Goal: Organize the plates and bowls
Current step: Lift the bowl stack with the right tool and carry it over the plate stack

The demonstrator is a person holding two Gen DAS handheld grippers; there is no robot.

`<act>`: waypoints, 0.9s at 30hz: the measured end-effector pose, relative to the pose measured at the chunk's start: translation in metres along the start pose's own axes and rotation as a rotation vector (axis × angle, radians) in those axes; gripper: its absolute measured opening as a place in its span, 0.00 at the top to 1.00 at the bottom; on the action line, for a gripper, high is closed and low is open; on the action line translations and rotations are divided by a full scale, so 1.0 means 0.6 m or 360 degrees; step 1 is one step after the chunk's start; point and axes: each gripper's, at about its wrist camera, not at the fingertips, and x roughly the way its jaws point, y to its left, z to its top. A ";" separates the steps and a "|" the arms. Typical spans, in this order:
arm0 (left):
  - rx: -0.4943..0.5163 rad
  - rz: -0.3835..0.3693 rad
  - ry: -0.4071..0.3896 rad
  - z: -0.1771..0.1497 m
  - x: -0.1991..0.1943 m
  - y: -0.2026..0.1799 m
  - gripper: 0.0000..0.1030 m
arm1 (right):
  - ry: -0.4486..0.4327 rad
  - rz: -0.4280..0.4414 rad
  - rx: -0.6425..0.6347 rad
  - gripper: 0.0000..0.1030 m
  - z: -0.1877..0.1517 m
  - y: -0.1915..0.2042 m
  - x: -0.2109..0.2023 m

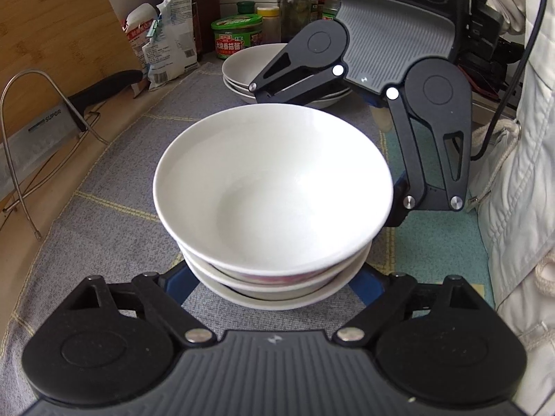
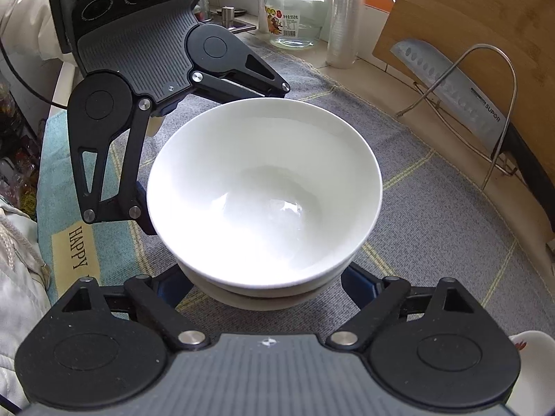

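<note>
Bowls nested in a stack (image 1: 274, 242) sit dead centre between both grippers on the grey cloth (image 1: 114, 180) over the counter. Left gripper (image 1: 274, 287) straddles the stack's base with its jaws spread and, as far as the view shows, clear of the porcelain; right gripper (image 2: 267, 284) does the same from the opposite side, jaws wide, nothing pinched. The top bowl (image 2: 263, 187) looks empty and clean, seated inside at least two more below it. Judging by the spread jaws, this reads as a release after stacking. To do it well, both grippers should back straight away from the stack, level and slow, so no finger clips a rim and tips the pile. Beyond the left gripper, past the other tool, a second pile of shallow white dishes (image 1: 242, 69) waits near the jars. Off to the right gripper's far right stands a wire rack (image 2: 485, 111) with a cleaver (image 2: 451, 90) against a wooden board (image 2: 461, 17). A glass jar (image 2: 295, 14) ahead looks empty.
</note>
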 end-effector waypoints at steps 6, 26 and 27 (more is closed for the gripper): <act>0.0022 -0.0002 -0.0004 0.002 -0.002 0.000 0.13 | 0.0014 0.0011 -0.0020 0.13 0.003 0.002 -0.005; 0.0051 -0.0021 0.0028 0.007 0.001 -0.002 0.13 | 0.0043 0.0023 -0.0001 0.13 0.004 0.007 -0.011; 0.0052 -0.0022 0.0032 0.008 0.001 -0.004 0.13 | 0.0045 0.0022 -0.0003 0.13 0.003 0.007 -0.011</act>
